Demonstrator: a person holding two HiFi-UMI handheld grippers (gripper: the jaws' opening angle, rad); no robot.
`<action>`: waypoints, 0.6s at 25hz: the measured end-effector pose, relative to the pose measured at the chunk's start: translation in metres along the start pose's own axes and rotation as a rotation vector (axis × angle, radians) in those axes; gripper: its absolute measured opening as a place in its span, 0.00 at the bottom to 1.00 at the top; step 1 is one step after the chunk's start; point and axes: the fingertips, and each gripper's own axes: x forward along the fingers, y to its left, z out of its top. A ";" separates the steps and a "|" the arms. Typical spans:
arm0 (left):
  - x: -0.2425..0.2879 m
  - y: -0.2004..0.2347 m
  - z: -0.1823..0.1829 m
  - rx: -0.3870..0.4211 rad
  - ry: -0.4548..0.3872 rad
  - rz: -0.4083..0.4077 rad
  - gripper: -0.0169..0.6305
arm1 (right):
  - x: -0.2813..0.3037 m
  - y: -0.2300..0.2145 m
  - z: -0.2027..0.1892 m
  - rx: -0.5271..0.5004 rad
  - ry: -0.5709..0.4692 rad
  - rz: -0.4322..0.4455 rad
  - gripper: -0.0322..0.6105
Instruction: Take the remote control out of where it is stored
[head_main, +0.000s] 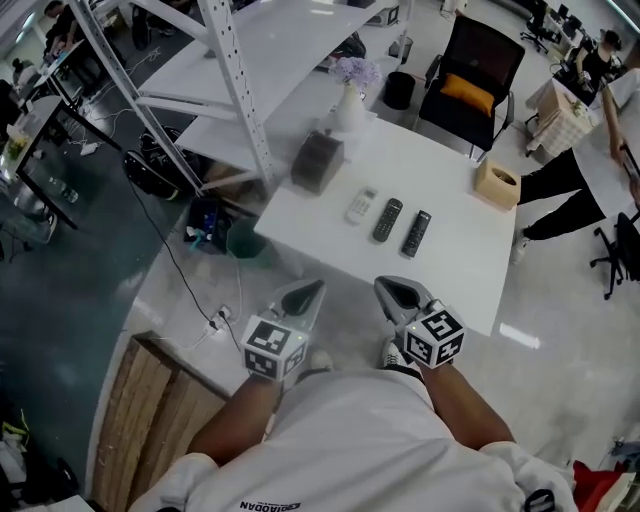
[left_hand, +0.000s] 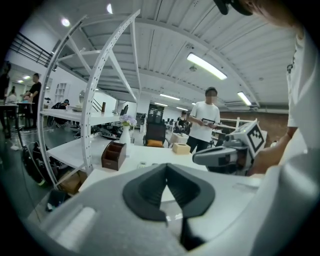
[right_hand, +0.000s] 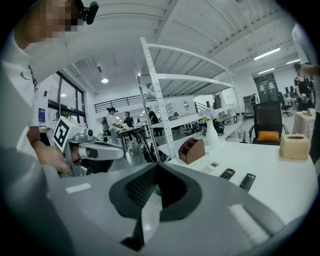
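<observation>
Head view: left gripper (head_main: 311, 291) and right gripper (head_main: 387, 289), both clenched and empty, sit lower centre, near remote controls (head_main: 388, 220) on a white table (head_main: 462, 262).

Left claw (head_main: 314, 291), right claw (head_main: 386, 289): jaws together, seemingly empty.

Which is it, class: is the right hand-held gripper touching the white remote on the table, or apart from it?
Apart. The head view shows a stretch of bare white table between the right hand-held gripper and the white remote.
</observation>
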 end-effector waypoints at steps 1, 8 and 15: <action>0.002 -0.001 0.001 -0.005 -0.002 0.013 0.03 | -0.002 -0.003 0.002 -0.010 0.004 0.009 0.06; 0.033 -0.025 0.011 -0.023 -0.020 0.052 0.03 | -0.017 -0.028 0.007 -0.045 0.016 0.057 0.06; 0.050 -0.043 0.008 -0.030 0.002 0.072 0.03 | -0.034 -0.051 0.006 -0.033 0.017 0.080 0.06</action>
